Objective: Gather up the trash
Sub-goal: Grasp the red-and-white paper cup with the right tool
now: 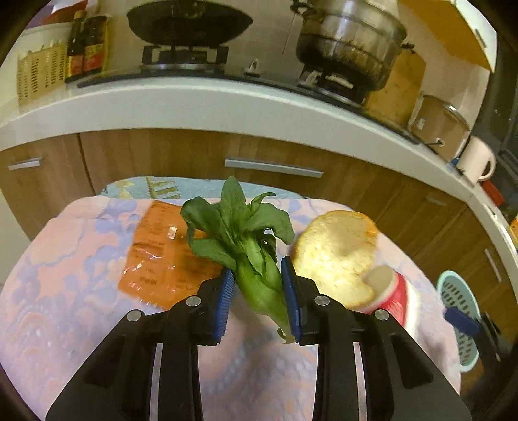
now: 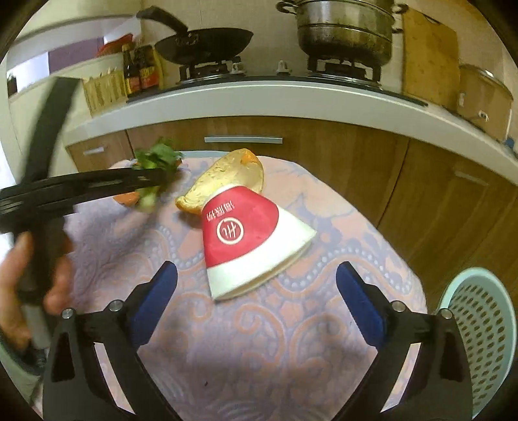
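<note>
My left gripper (image 1: 257,285) is shut on a green leafy vegetable (image 1: 249,243), held above the cloth-covered table (image 1: 64,307); it also shows in the right wrist view (image 2: 155,162). An orange plastic wrapper (image 1: 158,256) lies flat on the table to the left. A large pale fruit peel (image 1: 336,256) (image 2: 226,175) lies to the right, touching a crushed red-and-white paper cup (image 2: 249,239) (image 1: 391,298). My right gripper (image 2: 257,291) is open and empty, just in front of the cup.
A light-blue perforated basket (image 2: 482,336) (image 1: 459,320) stands on the floor at the table's right. Behind the table are wooden cabinets (image 1: 194,155) and a white counter (image 1: 194,103) with a stove, a wok (image 2: 207,42) and a steel pot (image 2: 346,29).
</note>
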